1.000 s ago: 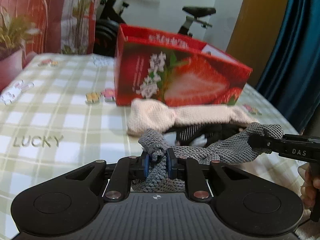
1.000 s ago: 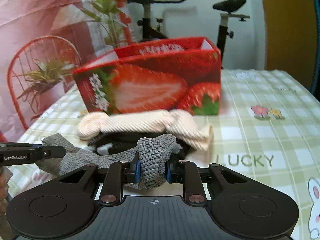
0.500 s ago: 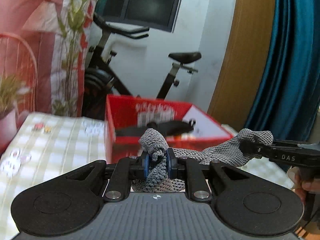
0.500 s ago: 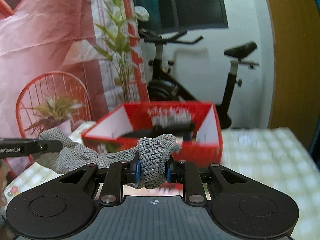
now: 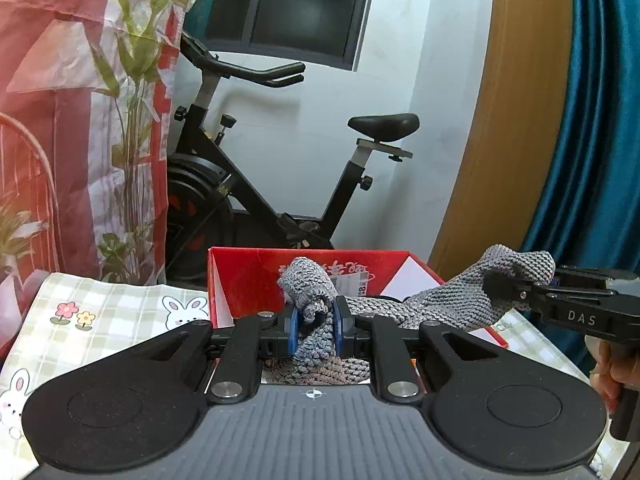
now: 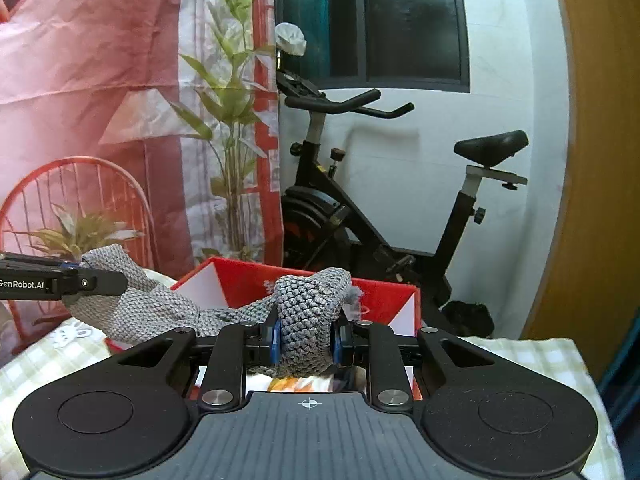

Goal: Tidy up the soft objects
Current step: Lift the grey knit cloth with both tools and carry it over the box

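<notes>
A grey knitted cloth (image 5: 440,304) hangs stretched between both grippers, above the open red strawberry box (image 5: 248,280). My left gripper (image 5: 314,322) is shut on one bunched end of it. My right gripper (image 6: 305,338) is shut on the other end of the grey knitted cloth (image 6: 160,312). In the left wrist view the right gripper (image 5: 520,288) comes in from the right edge, with a person's hand (image 5: 612,364) on its handle. The right wrist view shows the left gripper (image 6: 100,280) at the left edge. The red box (image 6: 384,300) lies just beyond and below both grippers; something orange and white shows inside it.
The box stands on a table with a green-checked cloth (image 5: 104,312) printed with rabbits and flowers. Behind the table are a black exercise bike (image 5: 248,184), a red wire chair (image 6: 80,184) with plants, a red-and-white backdrop and a teal curtain (image 5: 592,120).
Both grippers have risen with the grey cloth, lifting it off the pile of pink and dark fabrics in front of the box. The box's open top now lies under the cloth.
</notes>
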{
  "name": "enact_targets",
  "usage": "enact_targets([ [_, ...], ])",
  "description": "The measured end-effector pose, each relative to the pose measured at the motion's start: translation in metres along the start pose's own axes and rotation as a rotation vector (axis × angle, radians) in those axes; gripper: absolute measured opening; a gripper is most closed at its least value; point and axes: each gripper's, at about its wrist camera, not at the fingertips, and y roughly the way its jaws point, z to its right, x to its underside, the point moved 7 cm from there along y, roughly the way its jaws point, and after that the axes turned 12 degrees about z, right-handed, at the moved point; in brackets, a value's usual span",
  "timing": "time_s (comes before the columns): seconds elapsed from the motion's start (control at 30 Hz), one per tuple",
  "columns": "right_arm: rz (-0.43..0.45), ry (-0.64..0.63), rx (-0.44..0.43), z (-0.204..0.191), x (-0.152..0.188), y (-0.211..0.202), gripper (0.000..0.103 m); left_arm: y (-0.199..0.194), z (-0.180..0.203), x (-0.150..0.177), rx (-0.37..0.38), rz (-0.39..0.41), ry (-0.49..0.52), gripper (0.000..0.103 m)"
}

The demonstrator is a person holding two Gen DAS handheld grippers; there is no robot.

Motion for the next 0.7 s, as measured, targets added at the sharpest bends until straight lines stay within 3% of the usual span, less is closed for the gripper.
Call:
enact_targets([
  [0.33, -0.073, -0.044, 0.008, 0.005, 0.013, 0.044, 0.021, 0.041, -0.005, 0.011, 0.012, -0.093, 0.047, 0.018],
  [0.7, -0.223, -0.068, -0.035, -0.005, 0.054, 0.083, 0.021, 0.068, -0.008, 0.04, 0.046, -0.226, 0.096, 0.018],
])
